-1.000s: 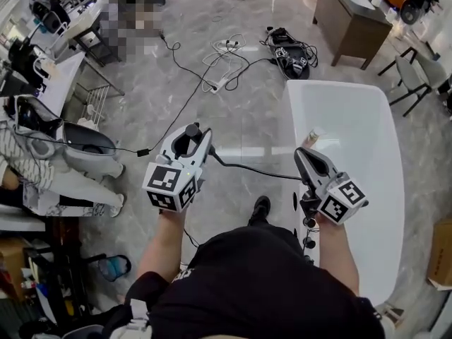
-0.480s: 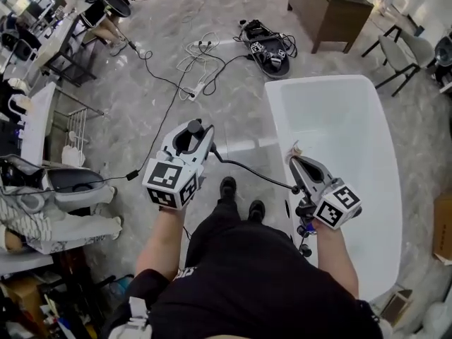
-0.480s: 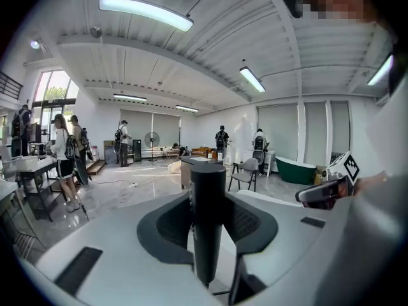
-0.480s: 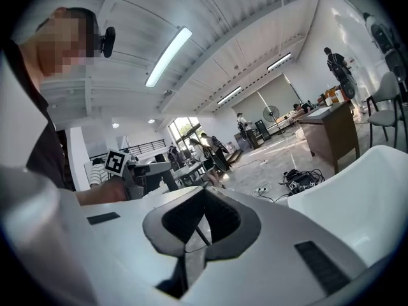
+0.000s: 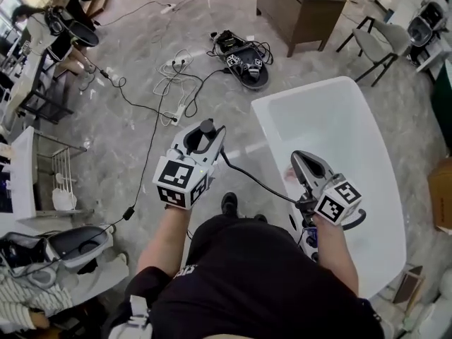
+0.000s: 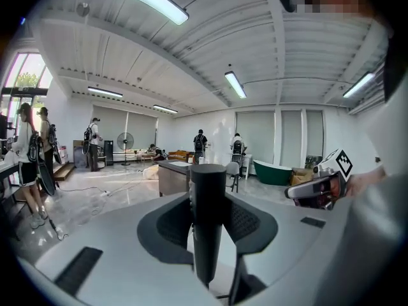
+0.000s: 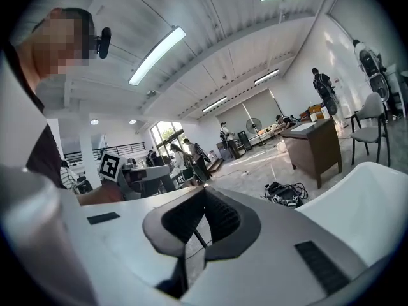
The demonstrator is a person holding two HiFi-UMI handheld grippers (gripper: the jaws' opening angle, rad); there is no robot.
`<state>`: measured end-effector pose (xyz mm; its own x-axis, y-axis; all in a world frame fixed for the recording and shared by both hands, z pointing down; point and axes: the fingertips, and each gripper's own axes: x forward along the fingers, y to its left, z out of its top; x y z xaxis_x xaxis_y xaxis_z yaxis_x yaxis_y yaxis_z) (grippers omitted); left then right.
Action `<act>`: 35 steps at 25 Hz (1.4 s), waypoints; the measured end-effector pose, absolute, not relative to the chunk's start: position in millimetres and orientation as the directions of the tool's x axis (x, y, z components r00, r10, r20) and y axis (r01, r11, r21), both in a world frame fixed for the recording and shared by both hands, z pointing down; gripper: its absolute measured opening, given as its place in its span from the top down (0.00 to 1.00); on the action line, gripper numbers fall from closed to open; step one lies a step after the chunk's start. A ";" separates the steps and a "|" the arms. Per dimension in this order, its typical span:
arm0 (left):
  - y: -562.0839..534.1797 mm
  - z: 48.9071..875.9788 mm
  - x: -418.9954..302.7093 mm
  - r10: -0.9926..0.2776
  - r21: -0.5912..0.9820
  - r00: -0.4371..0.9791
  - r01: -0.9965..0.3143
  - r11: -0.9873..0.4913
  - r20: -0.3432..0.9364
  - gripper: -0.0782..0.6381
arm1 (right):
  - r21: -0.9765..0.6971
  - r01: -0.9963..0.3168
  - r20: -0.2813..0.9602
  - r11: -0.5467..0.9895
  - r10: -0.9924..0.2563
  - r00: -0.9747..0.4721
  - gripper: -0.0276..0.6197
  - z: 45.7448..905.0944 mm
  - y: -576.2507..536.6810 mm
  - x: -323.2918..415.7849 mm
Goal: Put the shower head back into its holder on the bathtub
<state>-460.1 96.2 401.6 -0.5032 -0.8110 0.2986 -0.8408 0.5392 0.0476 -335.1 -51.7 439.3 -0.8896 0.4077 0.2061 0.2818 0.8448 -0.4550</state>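
My left gripper [image 5: 201,135] is shut on the black shower head [image 5: 206,126], which stands upright between its pads. In the left gripper view the shower head [image 6: 208,222] is a dark cylinder filling the gap. Its black hose [image 5: 254,177] runs right, toward dark fittings [image 5: 296,222] on the near rim of the white bathtub [image 5: 367,140], partly hidden by my right hand. My right gripper [image 5: 296,157] hovers over the tub's near rim with its jaws shut together and nothing seen held. The thin hose [image 7: 199,237] shows below its tips.
A brown cabinet [image 5: 300,9] stands beyond the tub, with a chair [image 5: 381,44] to its right. Cables and a power strip [image 5: 176,83] and a pile of gear [image 5: 244,62] lie on the marble floor. Desks line the left side. People stand in the background [image 6: 200,146].
The view has swung round and I have moved along the tub. Both grippers travelled with me, the left still holding the shower head and the right still shut.
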 end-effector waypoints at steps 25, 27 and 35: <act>-71.8 429.6 -437.0 -0.925 0.070 -0.110 -0.987 0.145 0.362 0.70 | -0.501 -0.068 0.242 0.863 0.064 -0.968 0.94 474.5 -165.8 -285.2; -89.2 432.8 -428.2 -0.926 0.071 -0.078 -0.991 0.111 0.368 0.70 | -0.513 -0.086 0.235 0.854 0.044 -0.971 0.94 481.6 -173.1 -275.1; -138.1 427.0 -379.6 -0.923 0.044 0.037 -0.999 -0.022 0.383 0.70 | -0.543 -0.186 0.240 0.819 -0.061 -0.969 0.94 486.8 -194.4 -218.1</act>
<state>-379.6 -138.1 427.0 0.0374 -0.9232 0.3826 -0.9988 -0.0220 0.0443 -218.1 -194.4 486.8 -0.9689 -0.0607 0.2401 -0.1859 0.8187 -0.5433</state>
